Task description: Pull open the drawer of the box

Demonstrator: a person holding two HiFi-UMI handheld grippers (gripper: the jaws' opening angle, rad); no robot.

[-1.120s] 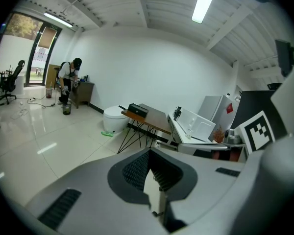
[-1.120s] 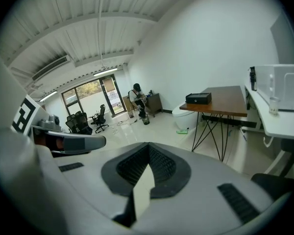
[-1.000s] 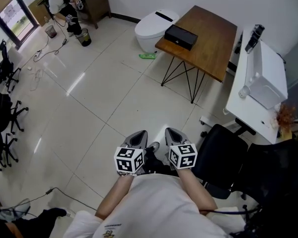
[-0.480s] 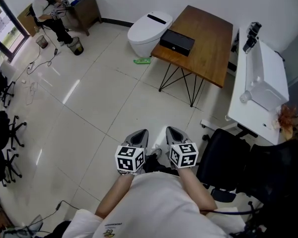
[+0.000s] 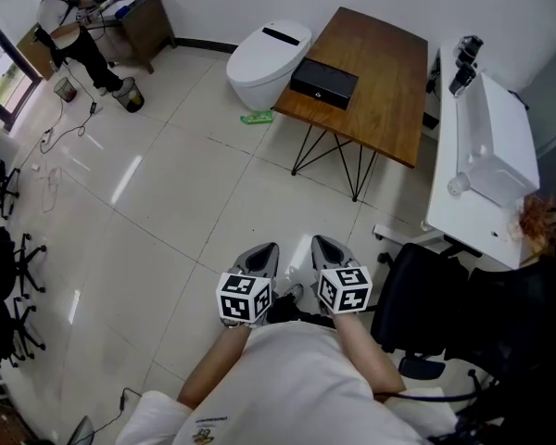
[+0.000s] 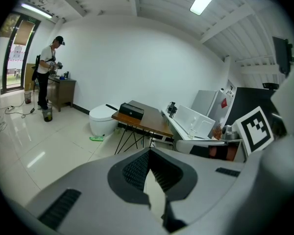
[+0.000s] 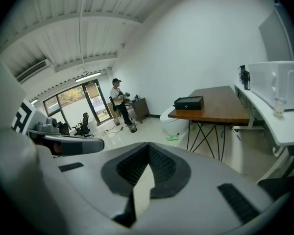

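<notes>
Both grippers are held side by side at the lower centre of the head view. The left gripper (image 5: 259, 253) and right gripper (image 5: 325, 250) are each seen with jaws pressed together on nothing. The black box (image 5: 323, 82) is set on the wooden table (image 5: 389, 72) at upper centre, well apart from them.

Bench (image 5: 380, 54) top was smooth brown wood on thin black metal legs (image 5: 338, 151); box (image 5: 323, 79) matt black; floor (image 5: 167, 202) tiles glossy, reflecting light; toilet (image 5: 259, 58) glossy white.
</notes>
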